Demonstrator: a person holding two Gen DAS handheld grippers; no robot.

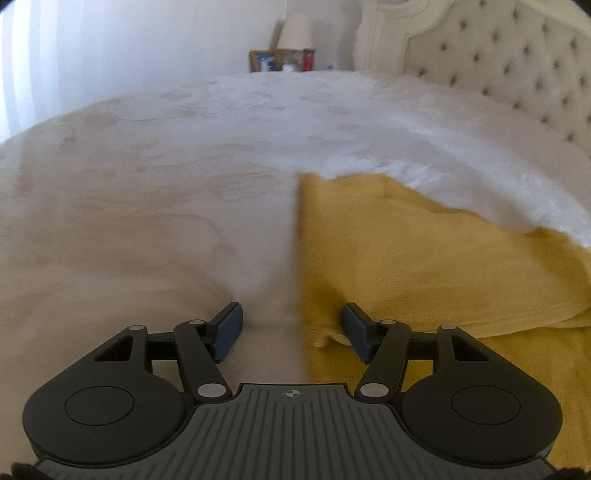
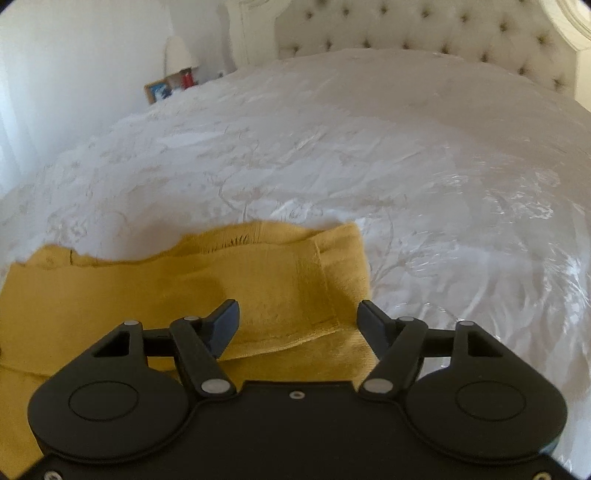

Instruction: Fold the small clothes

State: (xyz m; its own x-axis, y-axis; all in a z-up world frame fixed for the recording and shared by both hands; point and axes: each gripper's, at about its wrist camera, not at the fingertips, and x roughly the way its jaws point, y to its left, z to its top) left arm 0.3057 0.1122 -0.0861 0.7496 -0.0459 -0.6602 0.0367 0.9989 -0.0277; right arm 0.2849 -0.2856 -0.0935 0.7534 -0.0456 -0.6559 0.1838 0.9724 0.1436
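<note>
Both grippers, left (image 1: 291, 325) and right (image 2: 298, 321), low over yellow garment (image 2: 155, 291), jaws spread wide, empty

Bedspread (image 1: 147, 221) lies bare to the left and ahead of the yellow garment (image 1: 424, 258) — open room there. Tufted headboard (image 2: 424, 26) blocks the far end; lamp (image 1: 295, 31) & clutter sit off the far left corner, well apart. Right of the garment (image 2: 184, 288), bedspread (image 2: 461, 221) is open too — wrinkled, no obstacles.
</note>
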